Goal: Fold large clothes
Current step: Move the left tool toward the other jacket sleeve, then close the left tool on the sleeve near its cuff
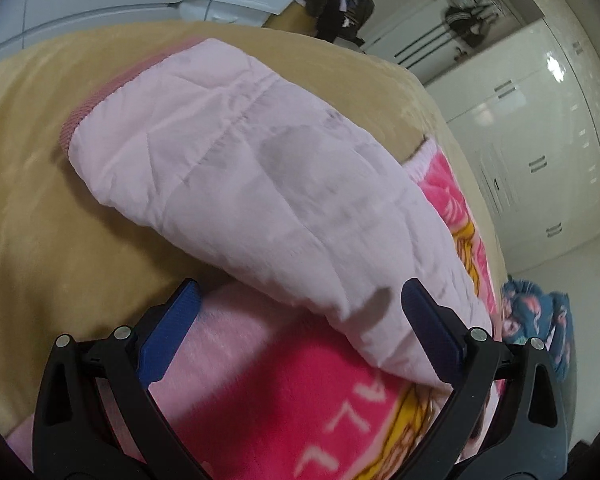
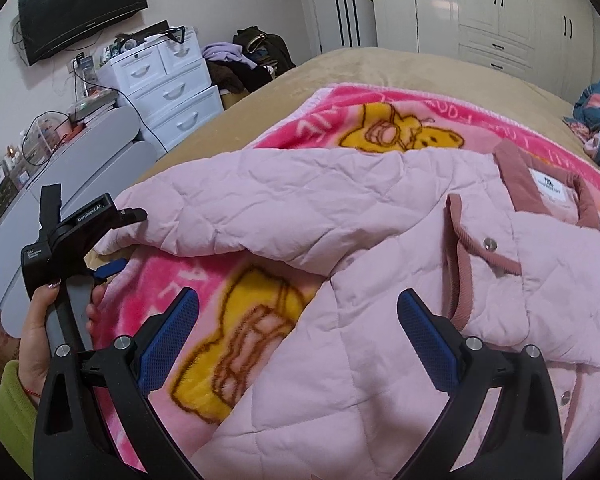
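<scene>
A pale pink quilted padded jacket point(image 2: 380, 248) is being spread over a bright pink cartoon fleece blanket point(image 2: 228, 320) on the tan bed point(image 2: 340, 68). It is judged soft, bulky and light; its ribbed sleeve cuff point(image 1: 96, 108) is offering firm purchase. Left gripper point(image 1: 300, 308) and right gripper point(image 2: 298, 316) are being held wide open, gripping nothing.

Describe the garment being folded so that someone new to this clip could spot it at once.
Start at the tan bed, then the bright pink cartoon blanket spread on it. The jacket lies on that blanket: pale pink and quilted, with darker ribbed trim, snap buttons and a white neck label, unlike the fuzzy printed blanket.
</scene>
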A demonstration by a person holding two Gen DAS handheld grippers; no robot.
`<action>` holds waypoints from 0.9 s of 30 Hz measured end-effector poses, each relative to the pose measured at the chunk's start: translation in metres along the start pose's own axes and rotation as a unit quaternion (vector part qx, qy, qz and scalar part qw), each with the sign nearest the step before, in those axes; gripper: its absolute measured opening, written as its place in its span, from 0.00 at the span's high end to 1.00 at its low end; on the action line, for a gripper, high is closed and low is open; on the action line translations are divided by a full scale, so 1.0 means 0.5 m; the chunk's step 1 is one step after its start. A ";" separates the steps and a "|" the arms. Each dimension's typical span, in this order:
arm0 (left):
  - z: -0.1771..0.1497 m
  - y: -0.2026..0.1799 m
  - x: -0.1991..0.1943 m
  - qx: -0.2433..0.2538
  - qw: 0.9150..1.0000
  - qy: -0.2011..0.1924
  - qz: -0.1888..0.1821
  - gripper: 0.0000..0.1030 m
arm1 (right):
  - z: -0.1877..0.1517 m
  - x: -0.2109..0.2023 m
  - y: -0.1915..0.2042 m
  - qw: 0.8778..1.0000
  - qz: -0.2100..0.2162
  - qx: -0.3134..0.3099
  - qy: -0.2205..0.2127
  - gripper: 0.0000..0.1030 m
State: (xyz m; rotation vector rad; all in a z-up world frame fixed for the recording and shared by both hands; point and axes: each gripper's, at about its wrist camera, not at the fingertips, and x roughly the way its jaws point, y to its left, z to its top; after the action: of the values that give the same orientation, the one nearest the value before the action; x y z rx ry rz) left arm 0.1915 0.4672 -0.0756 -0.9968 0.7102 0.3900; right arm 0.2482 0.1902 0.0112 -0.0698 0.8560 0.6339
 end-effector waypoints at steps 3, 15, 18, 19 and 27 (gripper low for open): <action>0.013 0.021 0.013 -0.034 0.999 -0.003 -0.019 0.09 | -0.003 0.001 -0.005 1.000 0.000 0.001 0.001 0.04; 0.060 0.000 0.029 -0.018 0.998 -0.054 0.025 0.27 | -0.016 -0.011 -0.068 1.000 -0.012 0.024 -0.002 0.04; 0.068 -0.002 0.013 -0.012 0.997 -0.071 0.034 0.48 | -0.022 -0.025 -0.089 0.999 -0.019 0.034 -0.005 0.04; 0.070 0.002 0.004 -0.013 0.997 -0.075 0.032 0.51 | -0.023 -0.029 -0.094 0.999 -0.020 0.038 -0.006 0.04; 0.086 -0.048 -0.074 0.028 0.991 -0.131 0.009 0.86 | -0.038 -0.072 -0.144 0.997 -0.029 0.070 -0.018 0.04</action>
State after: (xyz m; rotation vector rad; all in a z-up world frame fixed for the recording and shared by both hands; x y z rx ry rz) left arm 0.1951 0.4932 -0.0199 -0.8671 0.4908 0.5042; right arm 0.2574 0.1081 0.0110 0.0445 0.8585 0.5183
